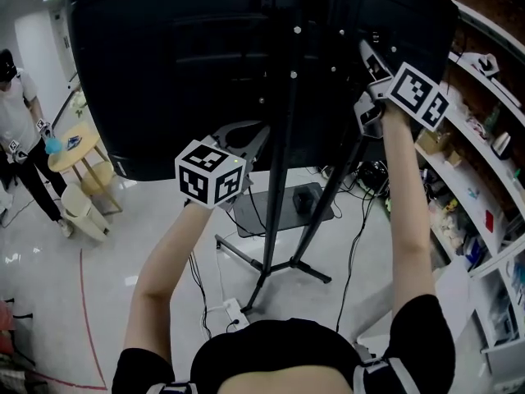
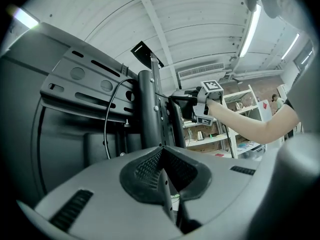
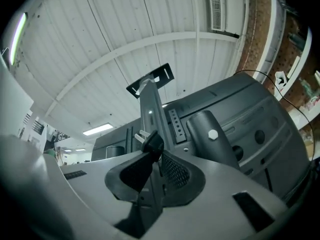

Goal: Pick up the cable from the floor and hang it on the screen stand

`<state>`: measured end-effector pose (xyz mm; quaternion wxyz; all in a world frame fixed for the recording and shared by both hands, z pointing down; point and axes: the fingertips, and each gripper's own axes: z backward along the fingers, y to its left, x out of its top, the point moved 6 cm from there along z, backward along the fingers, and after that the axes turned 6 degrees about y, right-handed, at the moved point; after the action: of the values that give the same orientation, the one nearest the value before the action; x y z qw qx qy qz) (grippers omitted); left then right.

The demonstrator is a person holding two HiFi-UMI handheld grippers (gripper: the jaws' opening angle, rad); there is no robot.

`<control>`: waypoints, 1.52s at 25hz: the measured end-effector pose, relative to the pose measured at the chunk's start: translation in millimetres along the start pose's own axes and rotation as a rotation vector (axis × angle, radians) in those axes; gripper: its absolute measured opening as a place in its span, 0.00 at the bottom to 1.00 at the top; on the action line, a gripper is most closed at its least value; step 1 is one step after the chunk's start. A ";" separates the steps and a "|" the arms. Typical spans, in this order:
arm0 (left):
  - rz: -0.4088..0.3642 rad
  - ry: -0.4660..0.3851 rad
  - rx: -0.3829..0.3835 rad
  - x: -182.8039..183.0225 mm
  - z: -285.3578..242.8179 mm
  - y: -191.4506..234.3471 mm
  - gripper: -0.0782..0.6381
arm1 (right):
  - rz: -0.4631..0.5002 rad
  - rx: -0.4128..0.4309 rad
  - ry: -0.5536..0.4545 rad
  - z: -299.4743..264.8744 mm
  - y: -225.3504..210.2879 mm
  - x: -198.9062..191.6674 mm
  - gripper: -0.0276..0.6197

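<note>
The big dark screen (image 1: pixel 164 72) hangs on a black stand post (image 1: pixel 283 138), and both my arms reach up to its back. My right gripper (image 3: pixel 154 151) is shut on the cable's black plug (image 3: pixel 152 143), whose two prongs stick out toward the post (image 3: pixel 152 109); in the head view this gripper (image 1: pixel 367 56) is high at the screen's upper right. A thin black cable (image 2: pixel 107 124) loops down from the mounting bracket (image 2: pixel 85 84). My left gripper (image 2: pixel 164 166) is shut just before the post (image 2: pixel 147 114), and nothing shows clearly between its pads. It sits lower and left (image 1: pixel 250 138).
The stand's tripod legs (image 1: pixel 287 265) spread on the white floor, with a white power strip (image 1: pixel 234 314) and loose wires (image 1: pixel 361 179) beside them. Shelves (image 1: pixel 484 138) line the right. At the left stand a person (image 1: pixel 16 113), a round yellow table (image 1: pixel 74 146) and a stool (image 1: pixel 82 208).
</note>
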<state>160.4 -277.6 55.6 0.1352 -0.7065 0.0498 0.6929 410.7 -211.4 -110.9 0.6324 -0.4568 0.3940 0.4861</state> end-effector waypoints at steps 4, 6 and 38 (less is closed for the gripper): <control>-0.001 0.004 0.003 -2.1 4.8 -2.2 0.12 | -0.063 0.033 -0.016 7.3 3.7 -10.8 0.16; -0.005 0.008 0.003 -3.1 6.5 -2.8 0.12 | -0.071 0.049 -0.030 13.7 9.3 -15.3 0.16; 0.048 0.025 0.016 -31.9 19.5 -14.5 0.12 | -0.264 0.147 -0.089 31.3 37.9 -99.1 0.15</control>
<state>144.2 -262.4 89.0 0.1235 -0.7126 0.0742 0.6866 353.9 -202.4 -16.3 0.7393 -0.4350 0.3368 0.3884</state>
